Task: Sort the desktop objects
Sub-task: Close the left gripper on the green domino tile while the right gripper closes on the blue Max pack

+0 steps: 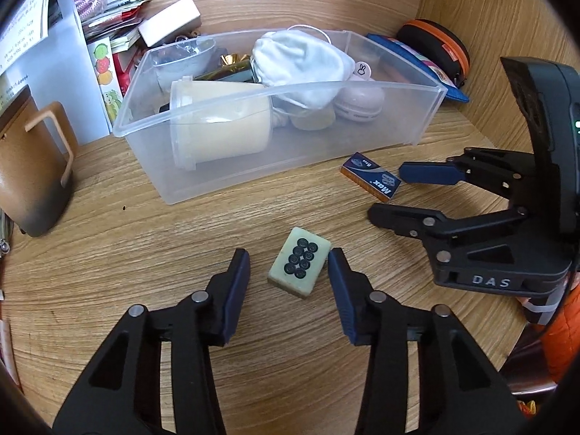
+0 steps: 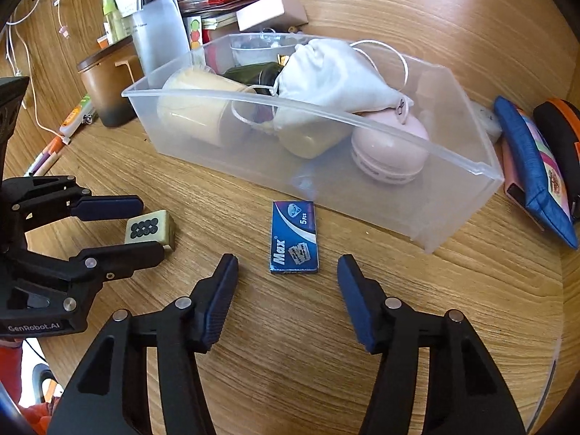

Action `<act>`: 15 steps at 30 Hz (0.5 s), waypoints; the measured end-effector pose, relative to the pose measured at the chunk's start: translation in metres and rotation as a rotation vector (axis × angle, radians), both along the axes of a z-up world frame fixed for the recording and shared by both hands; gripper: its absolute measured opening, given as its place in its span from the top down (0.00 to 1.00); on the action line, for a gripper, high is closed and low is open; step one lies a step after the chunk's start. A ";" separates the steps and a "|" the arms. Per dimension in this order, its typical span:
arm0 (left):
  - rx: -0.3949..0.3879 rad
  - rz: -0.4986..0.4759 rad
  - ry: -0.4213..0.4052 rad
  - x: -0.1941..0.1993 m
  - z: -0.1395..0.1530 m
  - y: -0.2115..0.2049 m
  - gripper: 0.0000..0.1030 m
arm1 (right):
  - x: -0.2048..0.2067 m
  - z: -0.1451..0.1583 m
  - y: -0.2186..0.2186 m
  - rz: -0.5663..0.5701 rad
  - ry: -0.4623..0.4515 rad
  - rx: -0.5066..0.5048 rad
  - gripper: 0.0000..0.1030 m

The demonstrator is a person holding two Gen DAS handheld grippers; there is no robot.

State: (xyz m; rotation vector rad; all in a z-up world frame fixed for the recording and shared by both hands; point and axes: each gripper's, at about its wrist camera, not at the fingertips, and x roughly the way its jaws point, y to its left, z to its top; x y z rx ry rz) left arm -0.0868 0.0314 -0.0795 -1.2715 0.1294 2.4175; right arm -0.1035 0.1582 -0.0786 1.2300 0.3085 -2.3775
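Tile and blade pack, both bracketed, neither clamped

Mahjong tile (image 1: 299, 266) lies flat on the worktop (image 1: 181, 239) between your left gripper (image 1: 289, 266) jaws; right pad looks to touch its corner, left pad is clear, so the jaws stand apart. It looks small, hard and smooth: take it across the long sides, low, or it may squirt out. Your right gripper (image 2: 288, 272) straddles the blue Max razor-blade pack (image 2: 294, 237), jaws apart, just before the clear bin (image 2: 453, 161). The pack looks thin, light card lying flat, so pinch its long edges at worktop level; it will likely slide.
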 end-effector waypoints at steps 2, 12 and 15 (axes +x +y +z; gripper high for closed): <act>0.005 0.012 0.002 0.000 0.000 -0.001 0.65 | -0.001 0.000 -0.002 -0.001 0.006 0.006 0.52; -0.015 0.019 0.026 0.004 0.000 0.001 0.70 | 0.000 0.004 -0.012 0.024 0.027 0.014 0.71; 0.010 0.012 0.021 0.005 0.000 0.000 0.76 | 0.004 0.004 -0.017 0.035 0.049 0.030 0.73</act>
